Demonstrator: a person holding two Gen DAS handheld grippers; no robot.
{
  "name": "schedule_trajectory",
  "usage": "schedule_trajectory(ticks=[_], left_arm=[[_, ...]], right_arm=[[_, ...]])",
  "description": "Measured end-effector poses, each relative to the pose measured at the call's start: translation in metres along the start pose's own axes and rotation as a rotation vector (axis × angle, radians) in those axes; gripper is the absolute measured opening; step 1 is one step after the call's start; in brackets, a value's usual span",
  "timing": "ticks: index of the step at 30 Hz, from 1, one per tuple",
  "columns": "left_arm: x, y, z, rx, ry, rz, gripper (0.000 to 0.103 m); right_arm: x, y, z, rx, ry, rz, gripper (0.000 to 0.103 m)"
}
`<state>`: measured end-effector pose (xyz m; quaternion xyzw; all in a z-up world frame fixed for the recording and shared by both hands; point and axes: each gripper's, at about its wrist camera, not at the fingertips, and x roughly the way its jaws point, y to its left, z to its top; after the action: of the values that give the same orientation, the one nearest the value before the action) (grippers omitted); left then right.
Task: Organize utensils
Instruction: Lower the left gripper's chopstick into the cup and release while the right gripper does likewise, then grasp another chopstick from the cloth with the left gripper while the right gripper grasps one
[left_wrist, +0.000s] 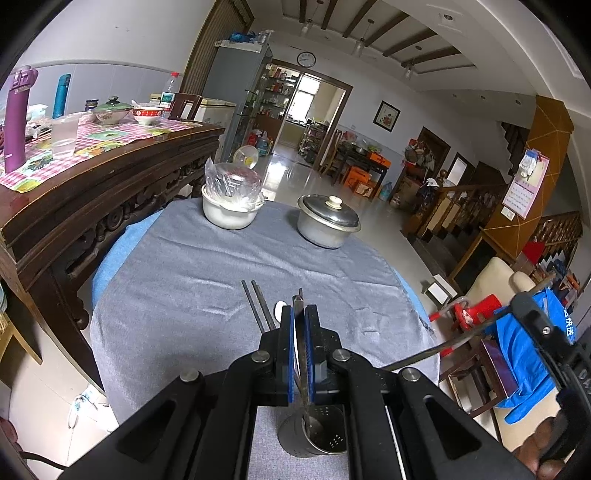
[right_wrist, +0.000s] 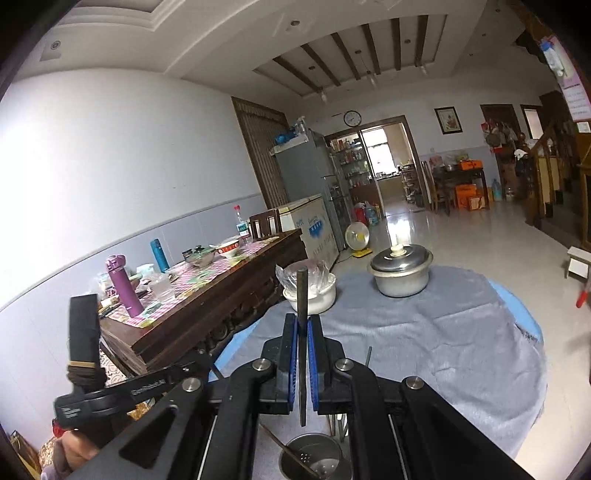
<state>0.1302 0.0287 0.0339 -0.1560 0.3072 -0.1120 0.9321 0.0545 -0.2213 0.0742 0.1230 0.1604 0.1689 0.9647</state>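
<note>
A perforated metal holder (left_wrist: 317, 430) stands on the gray cloth (left_wrist: 184, 280). The left gripper (left_wrist: 300, 317) is clamped on a chopstick (left_wrist: 303, 369) that reaches into it. The right gripper (right_wrist: 303, 325) pinches another chopstick (right_wrist: 303, 295) above the holder. Two more chopsticks (left_wrist: 258, 306) and a spoon (left_wrist: 279, 308) lie on the cloth.

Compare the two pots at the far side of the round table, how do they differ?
The white pot is pale and glossy; the metal pot is dull silver. The white pot is topped with crinkled clear plastic standing up from it; the metal pot has a fitted metal lid with a cream knob. The white pot sits nearer the wooden sideboard; the metal pot sits away from it. Both stand upright on the grey cloth.
</note>
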Motion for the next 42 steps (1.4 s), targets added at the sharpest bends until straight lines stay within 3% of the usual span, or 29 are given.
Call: schedule_trajectory(ticks=[9, 14, 16, 17, 18, 19, 20, 22, 26, 31, 35, 42], left_arm=[[0.001, 0.001, 0.0, 0.0, -0.003, 0.009, 0.005], [-0.001, 0.001, 0.001, 0.012, -0.018, 0.001, 0.006], [-0.007, 0.002, 0.003, 0.024, -0.04, -0.004, 0.015], [-0.011, 0.004, 0.004, 0.028, -0.056, -0.012, 0.028], [-0.017, 0.006, 0.005, 0.031, -0.084, -0.017, 0.041], [-0.023, 0.007, 0.007, 0.034, -0.111, -0.016, 0.046], [-0.03, 0.009, 0.009, 0.038, -0.143, -0.012, 0.05], [-0.041, 0.012, 0.014, 0.049, -0.2, 0.001, 0.051], [-0.047, 0.032, 0.022, 0.019, -0.249, 0.04, 0.057], [-0.028, 0.066, 0.027, -0.06, -0.197, 0.097, 0.057], [0.007, 0.091, 0.024, -0.107, -0.112, 0.148, 0.057], [0.098, 0.118, 0.007, -0.137, 0.137, 0.203, 0.057]], right_arm=[[-0.003, 0.004, -0.013, -0.049, 0.077, -0.015, 0.006], [0.021, 0.003, -0.031, -0.039, 0.233, -0.004, 0.007], [0.027, -0.004, -0.035, 0.006, 0.259, 0.014, 0.018], [0.026, -0.009, -0.035, 0.031, 0.253, 0.018, 0.025], [0.023, -0.015, -0.034, 0.058, 0.236, 0.024, 0.04], [0.018, -0.021, -0.032, 0.09, 0.2, 0.029, 0.059], [0.013, -0.025, -0.032, 0.107, 0.162, 0.028, 0.063], [0.001, -0.033, -0.03, 0.113, 0.083, -0.014, 0.063], [-0.002, -0.056, -0.029, 0.165, 0.049, -0.084, 0.063], [0.012, -0.097, -0.033, 0.246, 0.071, -0.151, 0.063], [0.038, -0.132, -0.04, 0.297, 0.147, -0.172, 0.063], [0.118, -0.184, -0.064, 0.333, 0.364, -0.179, 0.06]])
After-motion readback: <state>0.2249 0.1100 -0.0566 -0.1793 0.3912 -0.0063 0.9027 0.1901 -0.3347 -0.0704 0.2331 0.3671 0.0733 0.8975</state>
